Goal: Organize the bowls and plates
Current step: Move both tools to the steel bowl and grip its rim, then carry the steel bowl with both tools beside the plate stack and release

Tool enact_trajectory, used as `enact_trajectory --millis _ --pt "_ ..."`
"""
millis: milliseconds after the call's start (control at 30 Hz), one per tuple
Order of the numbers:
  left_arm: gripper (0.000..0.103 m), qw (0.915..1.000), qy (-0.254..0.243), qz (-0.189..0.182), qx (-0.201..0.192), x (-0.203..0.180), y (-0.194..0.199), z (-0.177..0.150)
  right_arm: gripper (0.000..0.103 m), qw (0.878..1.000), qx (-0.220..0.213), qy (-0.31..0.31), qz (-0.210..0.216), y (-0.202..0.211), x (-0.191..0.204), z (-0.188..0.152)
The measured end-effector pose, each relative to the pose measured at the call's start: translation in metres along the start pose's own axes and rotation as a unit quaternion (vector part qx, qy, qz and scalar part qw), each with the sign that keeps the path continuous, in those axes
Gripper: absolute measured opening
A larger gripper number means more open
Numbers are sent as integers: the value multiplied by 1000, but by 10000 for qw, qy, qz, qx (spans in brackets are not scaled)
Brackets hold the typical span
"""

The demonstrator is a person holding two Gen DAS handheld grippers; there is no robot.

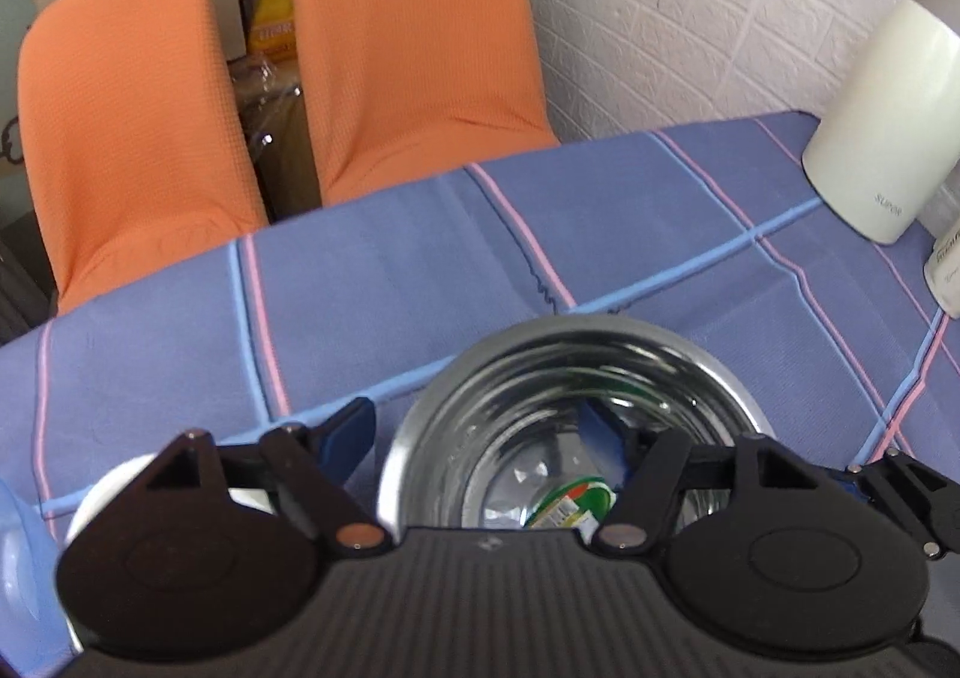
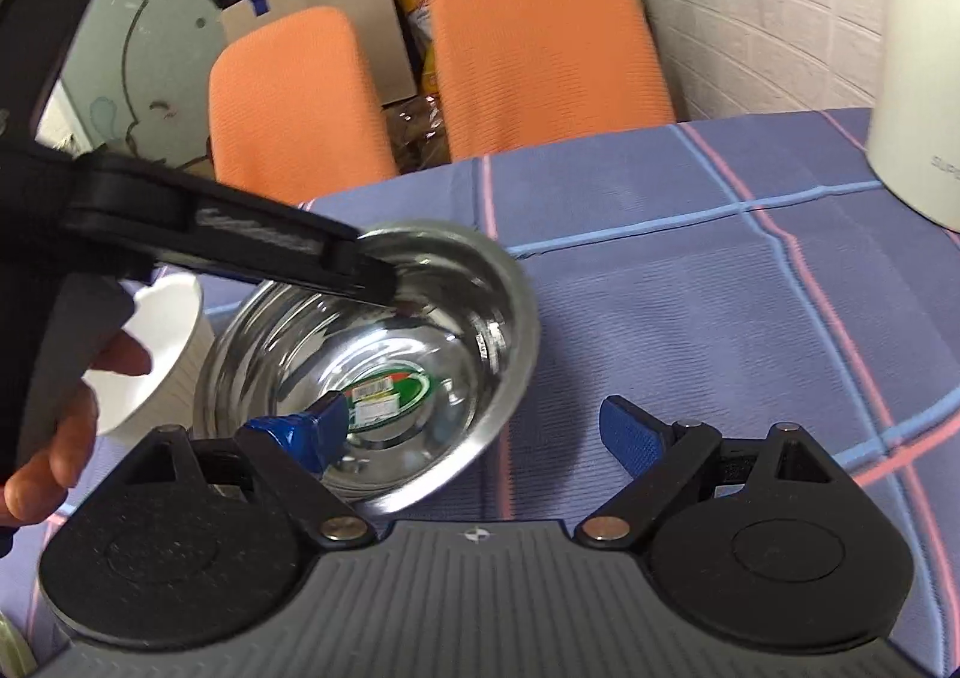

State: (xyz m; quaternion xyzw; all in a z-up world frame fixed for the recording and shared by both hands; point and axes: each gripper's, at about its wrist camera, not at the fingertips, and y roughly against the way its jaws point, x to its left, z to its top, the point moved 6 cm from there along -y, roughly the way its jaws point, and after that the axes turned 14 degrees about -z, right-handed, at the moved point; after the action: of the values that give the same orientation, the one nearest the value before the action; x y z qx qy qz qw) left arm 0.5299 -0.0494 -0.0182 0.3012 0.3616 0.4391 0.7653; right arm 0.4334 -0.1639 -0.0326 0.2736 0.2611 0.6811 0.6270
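A shiny steel bowl point(image 1: 570, 414) with a green label inside sits on the blue checked tablecloth point(image 1: 420, 282). In the left wrist view my left gripper point(image 1: 486, 438) is open, one finger outside the bowl's left rim, the other inside the bowl. In the right wrist view the same bowl point(image 2: 456, 318) looks tilted, and the left gripper point(image 2: 372, 273) reaches over its far rim. My right gripper point(image 2: 480, 432) is open, its left finger inside the bowl's near rim, its right finger outside. A white ribbed bowl point(image 2: 156, 342) stands left of the steel bowl.
A white thermos jug point(image 1: 882, 108) stands at the table's right; it also shows in the right wrist view point(image 2: 918, 78). A small white jar point(image 1: 945, 276) is next to it. Two orange chairs point(image 1: 414, 36) stand beyond the far edge. A person's hand point(image 2: 54, 438) holds the left gripper.
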Motion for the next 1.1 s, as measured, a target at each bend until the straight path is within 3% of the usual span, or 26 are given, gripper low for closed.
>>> enact_trajectory --millis 67,167,267,467,667,867,1100 --pt "48 9998 20 -84 196 0 -6 -3 78 10000 17 25 46 -2 4 -3" --pt "39 9993 -86 -138 328 -2 -8 -9 78 9998 -44 114 156 0 11 -5" --pt "39 9993 -80 -139 331 -5 -6 -11 79 9990 -74 303 336 3 23 -7" --pt "39 9992 -47 -223 323 -12 5 -15 79 9989 -144 345 272 15 25 -9" --pt "40 9992 -303 -247 63 -44 43 -26 79 9987 -372 310 141 47 20 -7" --pt "44 9992 -286 -253 78 -67 80 -69 79 9983 -506 228 171 93 16 -31" --pt "47 9993 -235 -212 214 -76 106 -141 80 9986 -256 364 288 136 28 -85"
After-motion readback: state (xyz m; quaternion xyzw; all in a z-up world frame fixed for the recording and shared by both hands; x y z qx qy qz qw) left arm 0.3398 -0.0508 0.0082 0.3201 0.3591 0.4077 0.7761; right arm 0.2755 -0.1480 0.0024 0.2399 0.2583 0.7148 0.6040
